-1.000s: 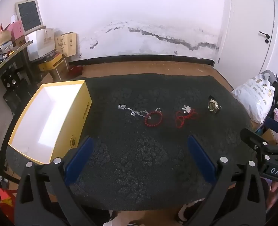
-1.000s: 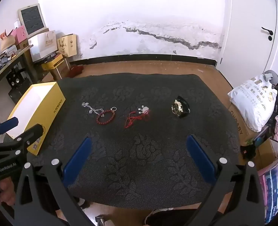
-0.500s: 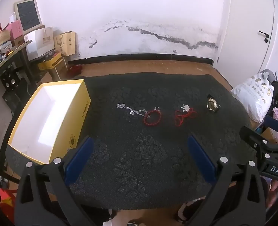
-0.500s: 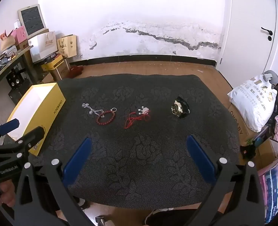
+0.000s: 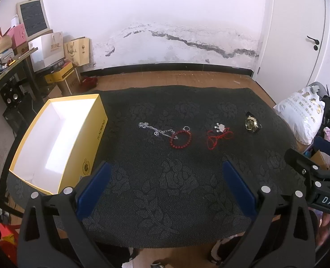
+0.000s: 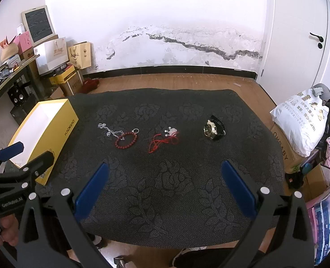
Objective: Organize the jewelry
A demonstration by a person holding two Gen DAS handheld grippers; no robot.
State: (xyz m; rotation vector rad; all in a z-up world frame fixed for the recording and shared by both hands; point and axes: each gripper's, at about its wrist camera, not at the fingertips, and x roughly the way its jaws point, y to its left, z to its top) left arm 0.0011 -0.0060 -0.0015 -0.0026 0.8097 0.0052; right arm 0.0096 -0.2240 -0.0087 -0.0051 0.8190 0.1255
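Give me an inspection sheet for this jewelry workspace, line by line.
Surface: black floral-embossed mat.
Job's things: open yellow cardboard box, white inside; silver chain touching red bead bracelet; red cord necklace; gold-faced black watch.
Clutter: none on mat.
Grippers: left gripper and right gripper open, holding nothing.
Cables: nothing seen.
Surroundings: white sack, paper bags, cracked wall.

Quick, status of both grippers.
Left gripper: open, holding nothing.
Right gripper: open, holding nothing.
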